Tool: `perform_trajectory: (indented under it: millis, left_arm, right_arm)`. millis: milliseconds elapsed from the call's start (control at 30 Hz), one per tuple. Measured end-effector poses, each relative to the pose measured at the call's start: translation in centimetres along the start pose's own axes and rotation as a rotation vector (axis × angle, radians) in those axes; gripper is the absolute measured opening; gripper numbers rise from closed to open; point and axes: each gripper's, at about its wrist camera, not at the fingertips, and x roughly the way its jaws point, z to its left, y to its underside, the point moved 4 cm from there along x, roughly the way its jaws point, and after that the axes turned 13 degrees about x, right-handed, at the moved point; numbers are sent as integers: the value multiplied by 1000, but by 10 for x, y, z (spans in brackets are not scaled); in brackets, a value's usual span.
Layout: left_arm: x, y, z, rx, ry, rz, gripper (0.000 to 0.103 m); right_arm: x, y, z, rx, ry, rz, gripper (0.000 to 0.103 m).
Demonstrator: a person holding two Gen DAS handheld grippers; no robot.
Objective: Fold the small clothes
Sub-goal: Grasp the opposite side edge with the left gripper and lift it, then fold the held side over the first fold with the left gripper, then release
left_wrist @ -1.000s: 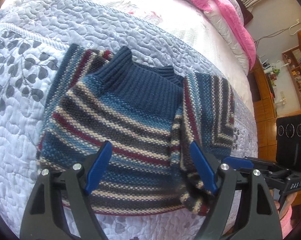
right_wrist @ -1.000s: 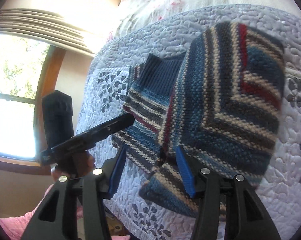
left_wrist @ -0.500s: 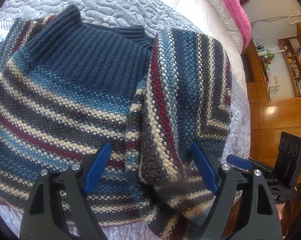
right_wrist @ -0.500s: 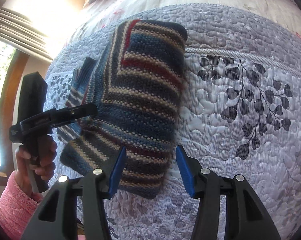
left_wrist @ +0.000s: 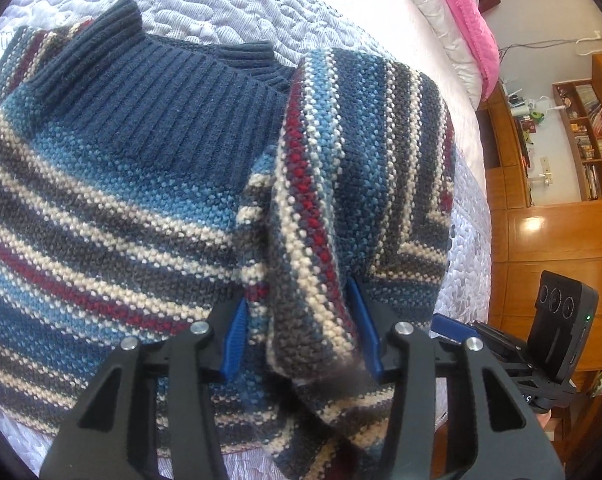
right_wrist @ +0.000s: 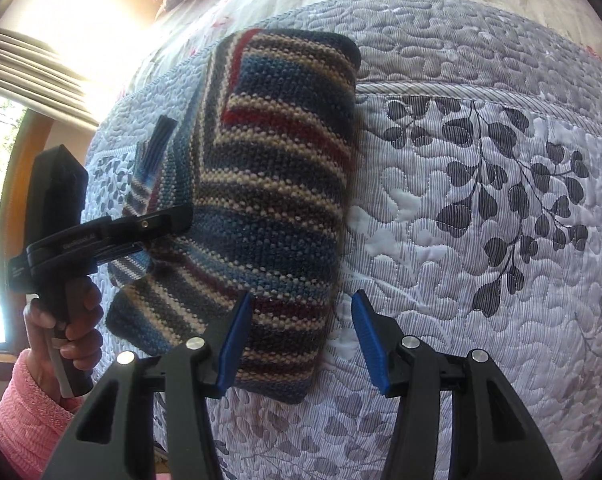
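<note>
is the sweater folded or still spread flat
Partly folded: one side of the sweater is turned over onto its front, its edge pinched in the left gripper; the rest lies flat on the quilt.

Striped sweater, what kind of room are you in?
Most likely a bedroom. The striped sweater lies on a quilted bedspread, with pink bedding beyond it and wooden bookshelves by the wall.
</note>
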Motion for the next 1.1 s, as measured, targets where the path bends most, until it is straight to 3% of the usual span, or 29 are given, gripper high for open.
perform_trajectory:
  millis: [133, 433, 667, 900, 1100]
  left_arm:
    - [-9, 2, 2, 3, 18, -43, 28]
    - [-57, 5, -2, 4, 15, -177, 25]
    - [-132, 1, 13, 37, -85, -291, 24]
    - [-204, -2, 75, 18, -256, -336, 24]
    - [-193, 17, 142, -54, -342, -267, 24]
  right_arm:
    - [1, 1, -5, 17, 7, 3, 53]
    - [-3, 0, -7, 29, 0, -6, 53]
    - [2, -1, 12, -14, -20, 4, 53]
    - [15, 4, 40, -68, -44, 28, 53]
    - [27, 10, 60, -105, -51, 53, 53]
